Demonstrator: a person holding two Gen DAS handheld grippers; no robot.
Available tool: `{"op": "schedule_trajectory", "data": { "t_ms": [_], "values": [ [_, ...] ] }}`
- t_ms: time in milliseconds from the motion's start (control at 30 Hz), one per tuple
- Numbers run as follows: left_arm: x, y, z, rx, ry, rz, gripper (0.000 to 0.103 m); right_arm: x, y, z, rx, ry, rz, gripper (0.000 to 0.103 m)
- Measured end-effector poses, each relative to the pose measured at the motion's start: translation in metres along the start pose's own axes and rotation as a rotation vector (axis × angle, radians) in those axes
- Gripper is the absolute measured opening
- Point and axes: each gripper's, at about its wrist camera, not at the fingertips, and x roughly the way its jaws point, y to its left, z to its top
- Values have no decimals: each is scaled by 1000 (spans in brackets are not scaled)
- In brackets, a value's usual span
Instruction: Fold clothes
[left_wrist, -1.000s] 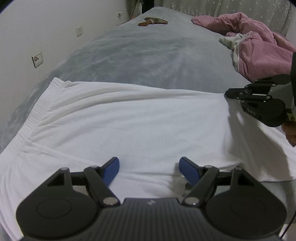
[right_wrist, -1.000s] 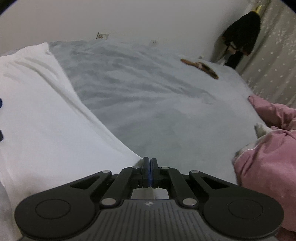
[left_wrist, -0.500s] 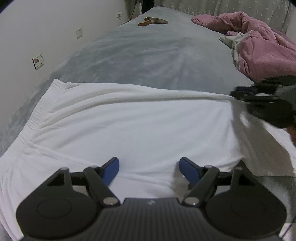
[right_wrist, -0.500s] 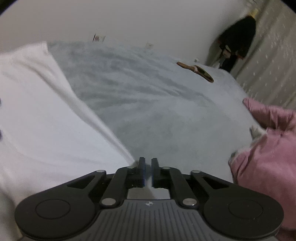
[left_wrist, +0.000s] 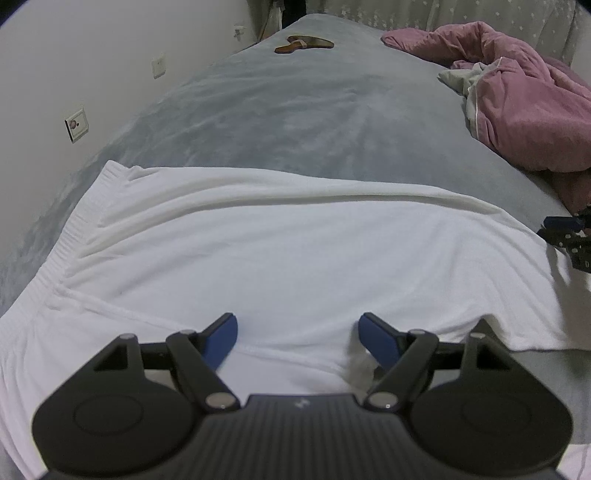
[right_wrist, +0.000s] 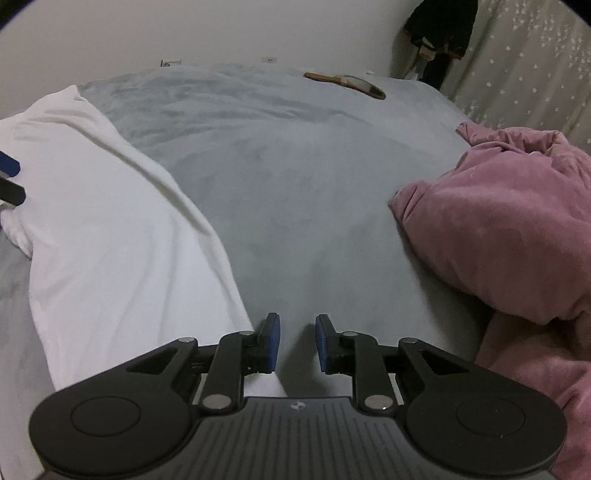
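White garment (left_wrist: 288, 254), looks like shorts w/ ribbed elastic waistband (left_wrist: 70, 236) at left end in left wrist view, lies spread flat on grey bed (left_wrist: 295, 110), near side of bed. A few soft creases, one long ridge along far edge. Same garment in right wrist view (right_wrist: 110, 236) fills left part of frame, its right edge runs diagonally down to the claw.

Left claw (left_wrist: 297, 338): wide apart, blue pads (left_wrist: 221, 338) either side of a stretch of white fabric at near hem, hovers just over it, nothing pinched. Released.

Right claw (right_wrist: 297, 341): jaws opening, narrow gap, nothing between them but bare grey bed. Left pad sits just beside garment's right edge, can't tell if touching. Released, no cloth held. In left wrist view the right claw (left_wrist: 565, 230) shows at far right edge of frame, at garment's right corner, partly cut off.

Pink fleece garment (right_wrist: 517, 229) bunched in a heap on right side of bed, apart from the white one; a bit of light lining (left_wrist: 461, 79) shows at its edge. Brown brush-like obj (right_wrist: 347, 83) at far end of bed, too small to tell exactly. Wall sockets (left_wrist: 75, 123) on white wall at left. Dark clothing (right_wrist: 439, 33) hangs in far corner by starred curtain (right_wrist: 524, 66).
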Motion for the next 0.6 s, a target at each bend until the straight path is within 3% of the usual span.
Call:
{"op": "schedule_trajectory", "data": {
  "t_ms": [200,333,600],
  "values": [
    [0,0,0,2,0,-1,76,-10,0,-4,-15,-21,45,20],
    [0,0,0,4,-1,0,76,-11,-2,-12,-12,10,76,20],
    [0,-1,-1,9,-2,3,77,-30,4,-27,-49,8,71,20]
  ]
}}
